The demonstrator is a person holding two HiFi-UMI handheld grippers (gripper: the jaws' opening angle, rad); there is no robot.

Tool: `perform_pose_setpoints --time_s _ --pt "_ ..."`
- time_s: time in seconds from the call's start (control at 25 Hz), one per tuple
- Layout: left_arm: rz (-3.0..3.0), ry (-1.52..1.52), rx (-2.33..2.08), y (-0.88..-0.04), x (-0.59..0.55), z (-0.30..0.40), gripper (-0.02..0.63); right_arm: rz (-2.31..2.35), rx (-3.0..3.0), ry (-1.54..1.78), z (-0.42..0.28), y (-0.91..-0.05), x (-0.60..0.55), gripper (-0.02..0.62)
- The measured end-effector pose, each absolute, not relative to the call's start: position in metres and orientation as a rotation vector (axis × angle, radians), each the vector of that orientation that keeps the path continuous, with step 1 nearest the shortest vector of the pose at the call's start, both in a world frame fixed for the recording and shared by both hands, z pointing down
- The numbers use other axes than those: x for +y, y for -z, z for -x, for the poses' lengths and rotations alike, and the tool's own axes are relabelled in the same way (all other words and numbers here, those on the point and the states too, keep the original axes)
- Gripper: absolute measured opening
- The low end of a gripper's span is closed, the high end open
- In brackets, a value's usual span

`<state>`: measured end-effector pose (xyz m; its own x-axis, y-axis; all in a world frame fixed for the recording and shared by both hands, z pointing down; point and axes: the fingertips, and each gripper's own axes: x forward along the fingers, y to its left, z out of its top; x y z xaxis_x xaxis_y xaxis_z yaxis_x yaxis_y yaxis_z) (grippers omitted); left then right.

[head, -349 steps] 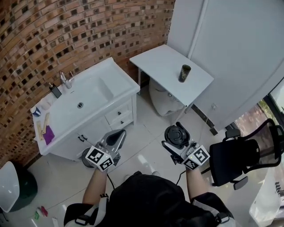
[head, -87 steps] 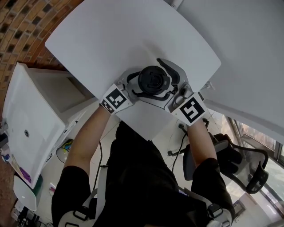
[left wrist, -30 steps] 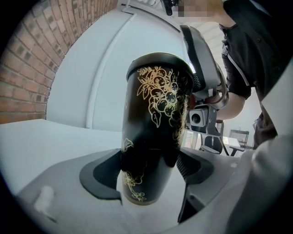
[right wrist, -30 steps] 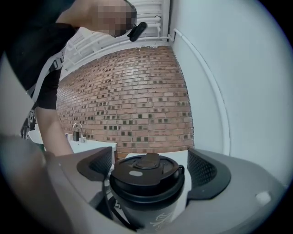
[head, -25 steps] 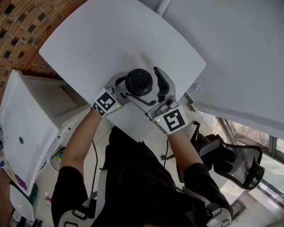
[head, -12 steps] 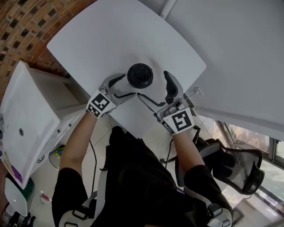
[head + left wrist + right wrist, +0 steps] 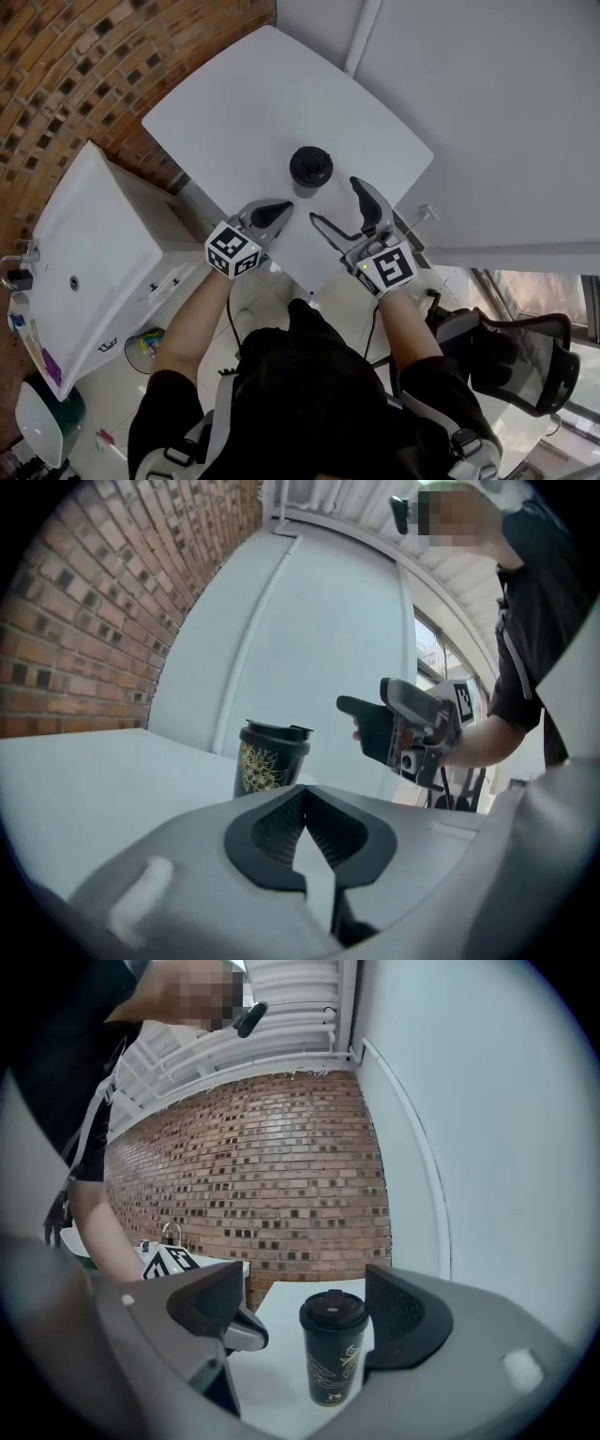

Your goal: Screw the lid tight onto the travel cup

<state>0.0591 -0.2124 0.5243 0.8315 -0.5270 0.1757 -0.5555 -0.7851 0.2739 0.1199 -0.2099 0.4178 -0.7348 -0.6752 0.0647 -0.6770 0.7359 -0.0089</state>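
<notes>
Head view first: where is the travel cup (image 7: 310,170)?

It stands upright on a white table (image 7: 234,103), toward the near edge. Its black lid (image 7: 310,164) sits on top. Nothing touches it.

And the two tools?

Both are held out near the table's near edge, short of the cup and apart from it. The left gripper (image 7: 283,207) is to the cup's lower left, the right gripper (image 7: 336,202) to its lower right.

Left gripper view: how do its jaws stand?

Pressed together, tip to tip, with nothing between them. The dark cup, with a gold pattern, stands beyond them on the table. The right gripper shows farther off to the right.

Right gripper view?

Its jaws stand wide apart and have just been closing a little. The cup shows in the gap between them but farther off, and neither pad touches it.

Anything else around?

A brick wall (image 7: 84,66) behind the table, a white sink (image 7: 94,253) to the left and a black chair (image 7: 525,356) at lower right.
</notes>
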Motion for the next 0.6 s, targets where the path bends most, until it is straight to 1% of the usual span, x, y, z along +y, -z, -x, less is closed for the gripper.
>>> perform_pose_setpoints --time_s 0.16,0.24,0.28,0.36,0.48,0.6 --pt "-2.724 -0.095 -0.788 -0.508 -0.183 -0.051 0.002 -1.144 -2.877 -0.017 -0.106 -0.401 -0.176 0.373" --pt "-2.753 -0.087 -0.798 -0.495 -0.166 -0.04 0.002 -1.172 -2.876 0.008 -0.1 -0.393 -0.156 0.327" --pt "-2.765 -0.086 -0.801 -0.488 -0.156 -0.031 0.002 -1.19 -2.876 0.006 -0.095 -0.39 -0.145 0.316" --pt "-2.787 -0.088 -0.798 -0.475 -0.131 -0.011 0.002 -1.214 -2.874 0.016 -0.083 -0.385 -0.118 0.301" --pt "-2.815 -0.075 -0.783 -0.456 -0.084 0.021 0.002 -1.238 -2.868 0.031 -0.058 -0.372 -0.069 0.296" --pt "-2.841 -0.039 -0.766 -0.435 -0.048 0.048 0.003 -1.259 -2.876 0.06 -0.035 -0.359 -0.028 0.262"
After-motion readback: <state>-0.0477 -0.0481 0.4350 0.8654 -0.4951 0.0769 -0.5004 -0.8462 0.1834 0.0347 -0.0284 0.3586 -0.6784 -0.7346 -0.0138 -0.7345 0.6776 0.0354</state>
